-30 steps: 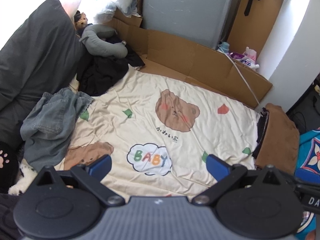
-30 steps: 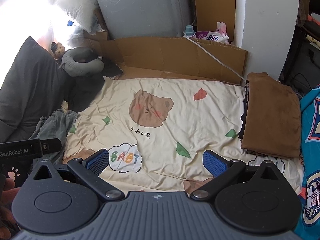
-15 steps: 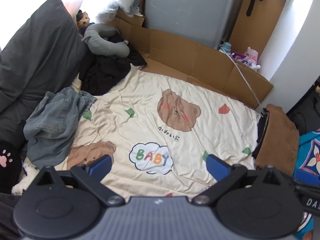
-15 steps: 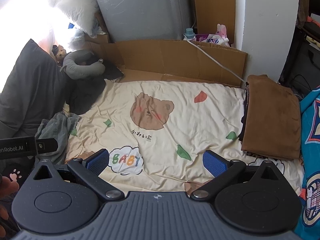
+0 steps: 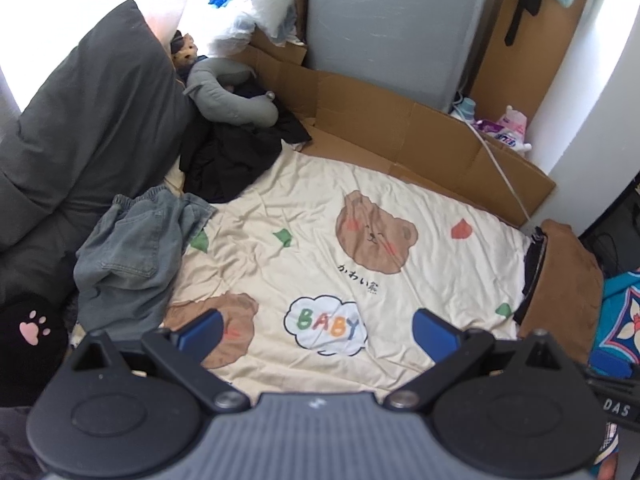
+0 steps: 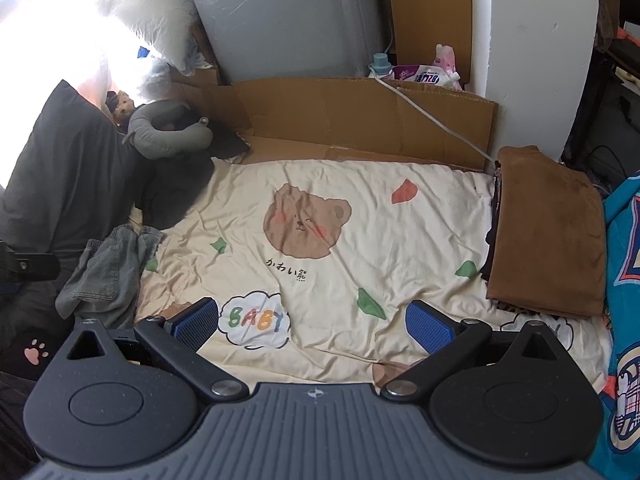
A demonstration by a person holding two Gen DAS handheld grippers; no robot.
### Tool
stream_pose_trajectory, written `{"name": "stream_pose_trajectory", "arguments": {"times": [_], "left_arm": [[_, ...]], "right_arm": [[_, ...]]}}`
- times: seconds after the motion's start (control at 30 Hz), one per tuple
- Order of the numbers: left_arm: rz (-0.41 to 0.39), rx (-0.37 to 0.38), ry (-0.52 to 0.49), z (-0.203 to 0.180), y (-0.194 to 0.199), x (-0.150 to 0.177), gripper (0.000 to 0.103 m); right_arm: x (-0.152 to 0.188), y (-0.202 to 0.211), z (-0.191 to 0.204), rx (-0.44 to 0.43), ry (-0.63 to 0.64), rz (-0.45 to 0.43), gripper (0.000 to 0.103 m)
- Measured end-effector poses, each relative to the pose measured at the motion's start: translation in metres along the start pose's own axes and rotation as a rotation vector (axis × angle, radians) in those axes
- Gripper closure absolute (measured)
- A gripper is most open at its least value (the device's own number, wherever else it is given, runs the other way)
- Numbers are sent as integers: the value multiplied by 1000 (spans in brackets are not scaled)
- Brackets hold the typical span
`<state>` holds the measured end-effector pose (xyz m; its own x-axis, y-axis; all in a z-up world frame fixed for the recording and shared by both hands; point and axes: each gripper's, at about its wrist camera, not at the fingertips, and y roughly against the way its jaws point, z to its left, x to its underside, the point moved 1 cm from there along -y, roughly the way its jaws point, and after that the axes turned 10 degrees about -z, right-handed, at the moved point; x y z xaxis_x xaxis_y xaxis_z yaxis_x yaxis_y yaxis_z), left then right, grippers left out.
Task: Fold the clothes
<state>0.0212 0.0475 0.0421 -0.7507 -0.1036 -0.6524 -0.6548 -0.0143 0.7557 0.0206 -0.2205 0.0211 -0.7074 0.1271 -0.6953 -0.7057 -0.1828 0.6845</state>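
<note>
Crumpled grey-blue jeans (image 5: 132, 248) (image 6: 108, 272) lie at the left edge of a cream bear-print sheet (image 5: 320, 216) (image 6: 400, 240). Beyond them a black garment (image 5: 232, 160) (image 6: 176, 192) sits in a heap. On the right a folded brown garment (image 5: 564, 280) (image 6: 548, 232) rests on dark folded clothes. My left gripper (image 5: 316, 330) hovers open over the sheet's near part, right of the jeans. My right gripper (image 6: 312, 322) also hangs open above the sheet, holding nothing.
A dark grey pillow (image 5: 92, 128) and grey neck pillow (image 5: 232, 100) lie at the left. Cardboard (image 5: 400, 136) (image 6: 360, 112) lines the far side before a grey panel (image 6: 288, 20). A white cable (image 6: 432, 116) crosses the cardboard. Blue patterned fabric (image 6: 624, 300) borders the right.
Both grippers have shifted a little to the left, so the jeans and pillows sit further into both views. Both stay open and empty.
</note>
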Motion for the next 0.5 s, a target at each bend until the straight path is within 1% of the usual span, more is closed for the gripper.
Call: {"name": "stream_pose_trajectory", "arguments": {"times": [0.1, 0.17, 0.2, 0.27, 0.33, 0.5], "left_arm": [[-12, -9, 8, 11, 8, -9, 1], [-6, -10, 20, 19, 12, -17, 1], [6, 0, 14, 23, 14, -21, 1], [13, 23, -35, 31, 20, -30, 1], [9, 14, -73, 41, 27, -37, 1], [27, 1, -69, 72, 36, -50, 1]], "right_arm": [[-1, 2, -1, -1, -3, -3, 0], [-3, 3, -1, -11, -3, -10, 0], [-4, 4, 0, -15, 2, -13, 0], [-6, 5, 1, -21, 13, -18, 0], [-7, 8, 1, -34, 14, -23, 0], [-10, 11, 2, -61, 15, -34, 0]]}}
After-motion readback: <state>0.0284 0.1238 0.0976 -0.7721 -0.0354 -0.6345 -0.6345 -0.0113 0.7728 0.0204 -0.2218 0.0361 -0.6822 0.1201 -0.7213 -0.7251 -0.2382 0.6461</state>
